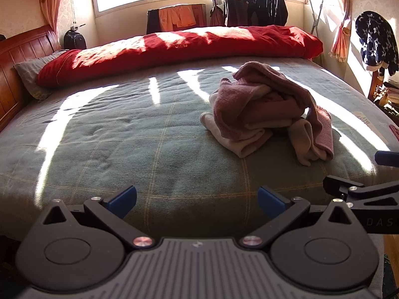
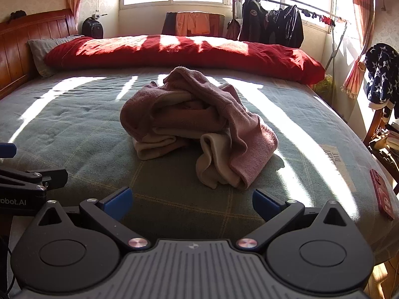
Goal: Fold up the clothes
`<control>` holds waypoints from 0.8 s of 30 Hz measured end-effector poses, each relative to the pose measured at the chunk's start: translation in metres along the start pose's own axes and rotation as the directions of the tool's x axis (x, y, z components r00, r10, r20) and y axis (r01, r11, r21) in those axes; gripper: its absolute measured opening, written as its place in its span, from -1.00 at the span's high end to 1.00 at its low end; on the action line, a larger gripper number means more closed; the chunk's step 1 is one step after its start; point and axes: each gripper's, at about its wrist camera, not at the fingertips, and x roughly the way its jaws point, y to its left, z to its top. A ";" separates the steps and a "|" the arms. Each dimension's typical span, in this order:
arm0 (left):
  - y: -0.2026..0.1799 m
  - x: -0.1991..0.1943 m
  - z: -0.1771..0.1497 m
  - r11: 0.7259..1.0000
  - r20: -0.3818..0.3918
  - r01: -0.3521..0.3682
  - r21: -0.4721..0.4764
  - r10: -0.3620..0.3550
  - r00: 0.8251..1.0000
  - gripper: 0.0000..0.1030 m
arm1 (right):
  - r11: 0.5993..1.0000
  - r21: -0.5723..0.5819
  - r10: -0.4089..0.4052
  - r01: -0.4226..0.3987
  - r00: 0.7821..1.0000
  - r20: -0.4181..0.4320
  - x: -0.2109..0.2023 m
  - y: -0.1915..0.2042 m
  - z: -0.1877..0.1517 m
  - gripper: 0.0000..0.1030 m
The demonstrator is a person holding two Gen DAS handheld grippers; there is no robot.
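A crumpled pink and cream garment [image 1: 269, 109] [image 2: 197, 127] lies in a heap on the green checked bedspread [image 1: 124, 137] [image 2: 74, 124]. My left gripper [image 1: 197, 200] hovers open over the near edge of the bed, left of and well short of the heap, nothing between its blue pads. My right gripper [image 2: 192, 203] is open too, just short of the heap's near end, holding nothing. Each gripper shows at the side of the other's view: the right gripper [image 1: 356, 172] at the right edge, the left gripper [image 2: 32, 164] at the left edge.
A red duvet [image 1: 179, 49] [image 2: 174, 52] is rolled along the far side of the bed, a grey pillow [image 1: 32, 74] by the wooden headboard [image 1: 15, 57]. A red phone [image 2: 382, 194] lies at the bed's right edge. A clothes rack [image 1: 256, 2] stands by the window.
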 end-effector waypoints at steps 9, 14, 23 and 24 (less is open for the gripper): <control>0.003 0.000 -0.004 1.000 -0.018 -0.003 -0.021 0.002 1.000 -0.99 | 1.000 -0.002 0.001 -0.001 1.000 -0.015 0.002 -0.002 0.001 -1.00; 0.001 -0.001 -0.002 1.000 -0.022 -0.010 -0.018 0.010 1.000 -0.99 | 1.000 0.010 0.001 -0.001 1.000 -0.013 0.003 -0.002 0.001 -1.00; 0.004 0.009 0.001 0.999 -0.028 -0.020 -0.033 0.019 0.999 -0.99 | 1.000 0.027 0.012 -0.012 1.000 -0.014 0.006 -0.003 0.001 -1.00; 0.004 0.010 0.001 0.999 -0.030 -0.018 -0.033 0.017 0.999 -0.99 | 1.000 0.028 0.014 -0.013 1.000 -0.015 0.006 -0.004 0.001 -1.00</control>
